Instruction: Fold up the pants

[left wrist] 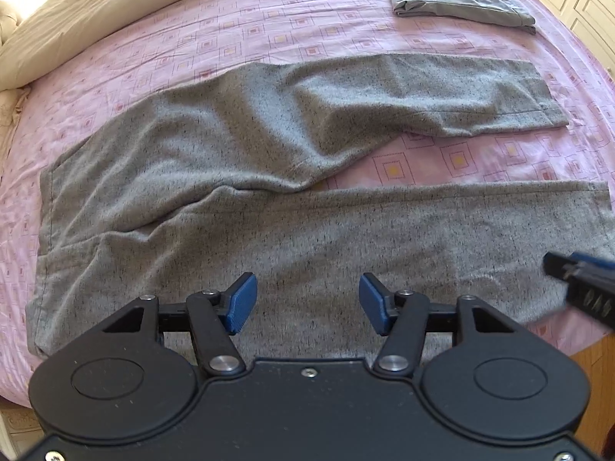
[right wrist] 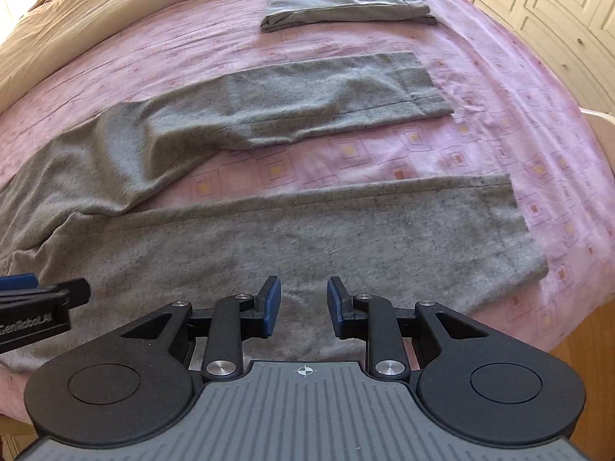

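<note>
Two grey speckled knit pants [left wrist: 238, 176] legs lie spread flat on the pink square-patterned bedsheet [left wrist: 173, 50], waistband to the left, hems right. Over the near leg the left gripper [left wrist: 307, 301] hovers level, blue pads [left wrist: 242, 303] wide apart, holding nothing. Just beside it the right gripper [right wrist: 303, 305] hovers likewise, released. A folded grey garment [right wrist: 342, 0] lies beyond.

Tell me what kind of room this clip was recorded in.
Most likely a bedroom: a bed with a pink patterned sheet, a beige duvet bunched along its far side, and cream panelled wardrobe doors beyond.
</note>
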Available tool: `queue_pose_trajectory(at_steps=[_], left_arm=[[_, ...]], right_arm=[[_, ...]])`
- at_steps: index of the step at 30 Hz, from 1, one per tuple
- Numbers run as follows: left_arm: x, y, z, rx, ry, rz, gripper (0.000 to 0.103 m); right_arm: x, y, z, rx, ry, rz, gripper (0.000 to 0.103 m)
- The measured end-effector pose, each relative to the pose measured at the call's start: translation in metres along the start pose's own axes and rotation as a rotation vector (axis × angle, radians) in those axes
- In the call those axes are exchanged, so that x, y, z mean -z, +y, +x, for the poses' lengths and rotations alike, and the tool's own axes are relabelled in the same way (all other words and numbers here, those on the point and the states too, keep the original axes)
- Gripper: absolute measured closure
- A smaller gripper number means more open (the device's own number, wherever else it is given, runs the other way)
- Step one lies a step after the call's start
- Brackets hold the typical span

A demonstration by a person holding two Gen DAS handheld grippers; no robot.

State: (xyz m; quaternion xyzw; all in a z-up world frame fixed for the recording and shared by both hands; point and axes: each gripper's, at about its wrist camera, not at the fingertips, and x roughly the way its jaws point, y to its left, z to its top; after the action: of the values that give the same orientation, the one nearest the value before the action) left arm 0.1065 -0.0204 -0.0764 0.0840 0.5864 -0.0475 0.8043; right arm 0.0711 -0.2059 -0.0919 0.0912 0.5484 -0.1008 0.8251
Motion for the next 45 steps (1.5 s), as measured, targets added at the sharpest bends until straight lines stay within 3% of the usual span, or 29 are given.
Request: queue_pose_trajectory(at_steps=[5,8,17,24,30,31,32,33,36,38,41,45], left_arm=[[-0.016,-0.013,0.007,-0.041,0.009,-0.041,0.041],[-0.024,-0.023,0.011,-0.047,0.037,-0.12,0.042],[-0.036,-0.069,0.017,-0.087,0.092,-0.258,0.042],[-0.04,-0.085,0.017,-0.129,0.11,-0.291,0.042],[-0.042,-0.085,0.019,-0.165,0.125,-0.323,0.042],[-0.042,-0.085,0.019,-0.172,0.126,-0.326,0.042],[-0.043,-0.085,0.02,-0.175,0.126,-0.327,0.042],[-0.044,-0.085,0.021,-0.178,0.126,-0.328,0.042],[-0.046,-0.085,0.022,-0.18,0.129,-0.329,0.042],[-0.047,-0.086,0.022,-0.18,0.12,-0.329,0.042],[-0.048,-0.089,0.023,-0.177,0.126,-0.319,0.042],[-0.049,-0.089,0.024,-0.174,0.127,-0.326,0.042]], right_arm=[[-0.052,-0.072,0.019,-0.033,-0.087,0.054,0.077],[-0.089,-0.107,0.037,-0.001,-0.109,0.026,0.077],[-0.162,-0.16,0.11,-0.062,-0.05,-0.047,0.077],[-0.181,-0.166,0.158,-0.091,0.047,-0.087,0.077],[-0.181,-0.166,0.167,-0.125,0.071,-0.072,0.077],[-0.18,-0.165,0.166,-0.128,0.068,-0.081,0.079],[-0.18,-0.163,0.165,-0.156,0.07,-0.105,0.098],[-0.18,-0.159,0.161,-0.164,0.068,-0.138,0.097],[-0.182,-0.15,0.148,-0.001,-0.042,-0.322,0.098],[-0.192,-0.168,0.159,0.036,-0.013,-0.265,0.098],[-0.202,-0.183,0.166,-0.023,0.029,-0.164,0.097],[-0.211,-0.194,0.15,-0.122,-0.008,-0.117,0.092]])
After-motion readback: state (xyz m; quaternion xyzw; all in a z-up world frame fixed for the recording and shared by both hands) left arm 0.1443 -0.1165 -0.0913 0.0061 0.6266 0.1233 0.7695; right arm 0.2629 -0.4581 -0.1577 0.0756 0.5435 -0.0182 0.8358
